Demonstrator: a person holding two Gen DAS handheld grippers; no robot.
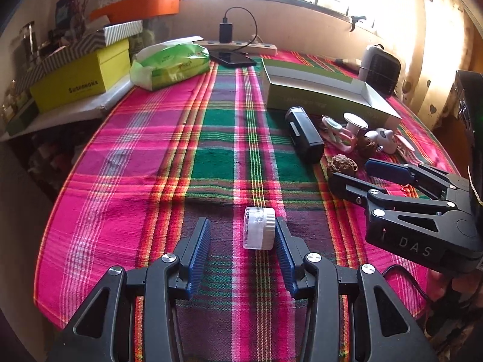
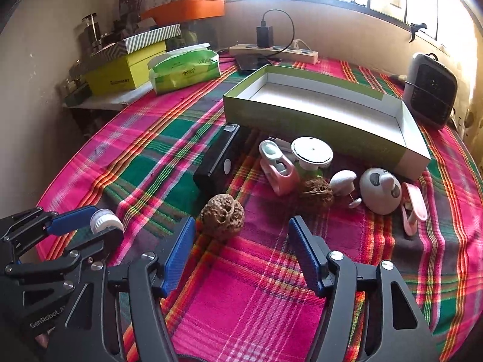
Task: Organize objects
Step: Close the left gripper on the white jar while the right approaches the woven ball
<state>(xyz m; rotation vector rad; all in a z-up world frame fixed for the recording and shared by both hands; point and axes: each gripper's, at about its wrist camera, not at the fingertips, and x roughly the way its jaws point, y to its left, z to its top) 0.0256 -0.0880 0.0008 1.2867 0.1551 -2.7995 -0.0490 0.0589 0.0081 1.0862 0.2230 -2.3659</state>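
In the left wrist view my left gripper (image 1: 240, 226) is open low over the plaid cloth. A small clear jar with a white cap (image 1: 259, 227) lies on its side against the right pad, with a gap to the left pad. In the right wrist view my right gripper (image 2: 241, 235) is open, and a brown walnut (image 2: 222, 214) sits just past its fingertips, nearer the left finger. Behind it lie a black case (image 2: 217, 163), a second walnut (image 2: 317, 194), pink clips (image 2: 279, 172), a white lid (image 2: 312, 150) and a white round toy (image 2: 380, 190). The open green box (image 2: 332, 126) stands empty.
A green tissue pack (image 1: 172, 63), a yellow box (image 1: 81, 81), a phone (image 1: 232, 58) and a power strip (image 2: 271, 51) line the back. A small heater (image 2: 431, 90) stands at the back right. The table edge curves along the left.
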